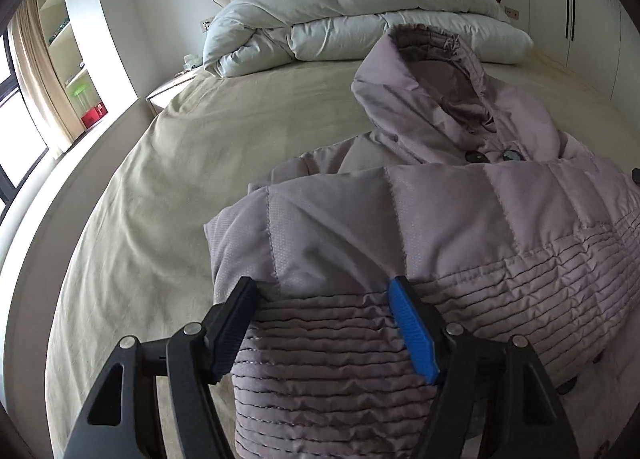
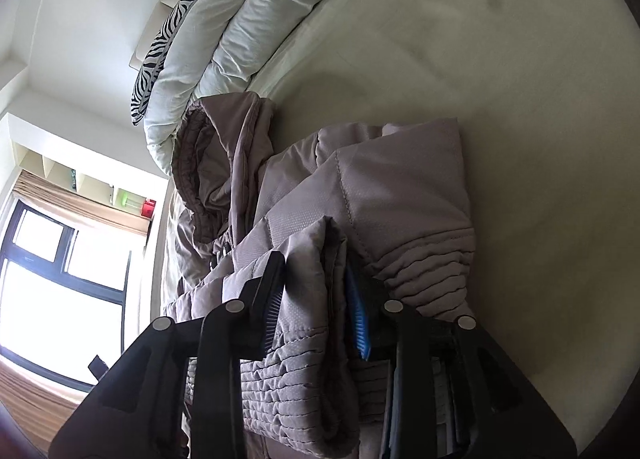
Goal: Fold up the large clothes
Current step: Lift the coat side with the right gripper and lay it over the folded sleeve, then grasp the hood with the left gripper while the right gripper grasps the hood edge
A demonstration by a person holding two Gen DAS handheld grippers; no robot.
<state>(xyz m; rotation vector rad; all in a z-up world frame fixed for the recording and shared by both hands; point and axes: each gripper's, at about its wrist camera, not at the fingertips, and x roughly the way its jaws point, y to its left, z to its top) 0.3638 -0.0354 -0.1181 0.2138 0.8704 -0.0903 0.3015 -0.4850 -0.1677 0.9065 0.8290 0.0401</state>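
Left wrist view: pale mauve quilted hooded puffer jacket (image 1: 460, 219) fills the lower right of the frame, lying on the beige-sheeted bed (image 1: 180, 179), hood pointing toward the top of the frame. Left gripper (image 1: 324, 291) has both fingers spread around a thick fold of the ribbed section; pads look pressed into the fabric, so I read it as gripping the jacket, wide because of the bulk.

Right wrist view: camera is rolled, bed sheet on the right, window at lower left. Right gripper (image 2: 316, 279) pinches a raised ridge of the same jacket between its fingers, again closed on fabric.

Judgement: mid-fold, both grippers carrying the lower edge toward the hood end.

Doing it well:
- Move both grippers at the same pace and height, otherwise the fold line skews.
- Padding is slippery and springy; maintain the squeeze until the edge is laid down.
- Land short of the hood so the buttons near centre right of the left view are covered evenly.
- Stay well clear of the rolled white duvet (image 1: 360, 19) at the top of the frame.
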